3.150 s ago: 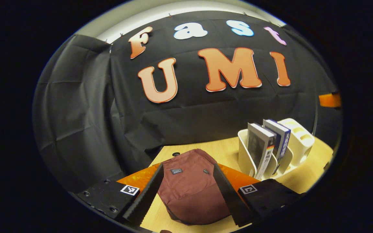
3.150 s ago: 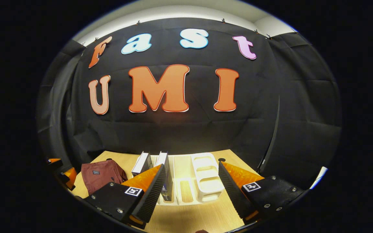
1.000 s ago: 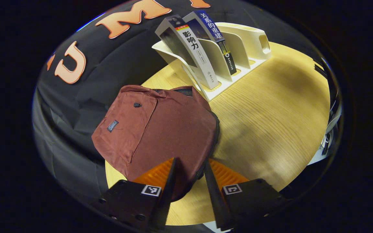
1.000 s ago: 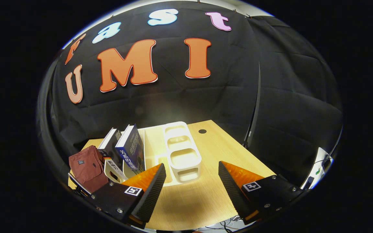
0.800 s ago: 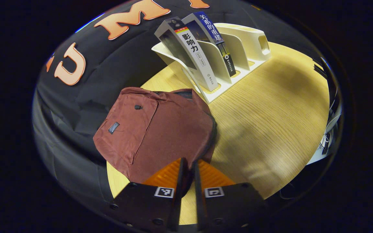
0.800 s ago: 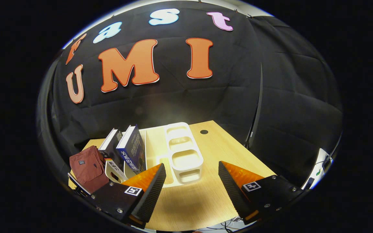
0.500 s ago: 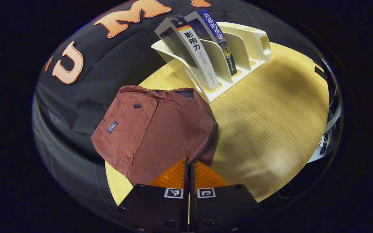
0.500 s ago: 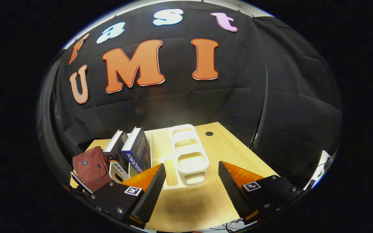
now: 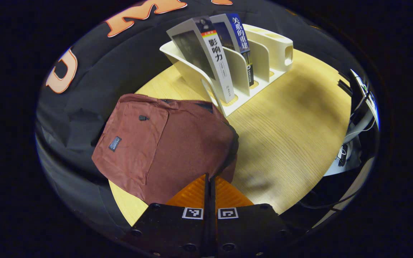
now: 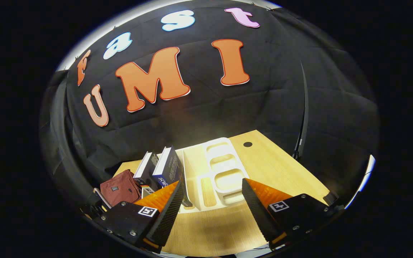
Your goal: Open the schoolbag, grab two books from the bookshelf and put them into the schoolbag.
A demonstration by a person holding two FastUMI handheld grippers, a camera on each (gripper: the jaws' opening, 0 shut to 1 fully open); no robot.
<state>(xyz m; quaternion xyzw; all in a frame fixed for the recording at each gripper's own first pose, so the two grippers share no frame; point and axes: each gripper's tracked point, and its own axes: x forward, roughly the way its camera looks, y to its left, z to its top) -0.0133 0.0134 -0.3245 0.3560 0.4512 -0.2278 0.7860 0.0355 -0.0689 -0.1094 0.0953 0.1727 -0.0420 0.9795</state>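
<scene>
The maroon schoolbag (image 9: 163,143) lies flat on the wooden table (image 9: 292,118), its zipper running along the right edge. My left gripper (image 9: 209,177) is shut at the bag's near edge, where the zipper line ends between the fingers; the pull itself is hidden. Behind the bag a white bookshelf (image 9: 264,61) holds a grey book (image 9: 210,53) and a blue book (image 9: 240,39), both leaning left. In the right gripper view my right gripper (image 10: 212,204) hangs open and empty above the table, facing the bookshelf (image 10: 221,168), with both books (image 10: 169,166) and the schoolbag (image 10: 118,190) to its left.
The bookshelf's right-hand slots (image 10: 224,179) hold nothing. Bare tabletop stretches to the right of the bag. Cables and a white object (image 9: 350,150) hang past the table's right edge. A small round hole (image 10: 247,144) sits in the table's far corner.
My left gripper went from open around the bag's near edge to fully shut on it. My right gripper stayed open and tilted a little, the bookshelf drifting right in its view.
</scene>
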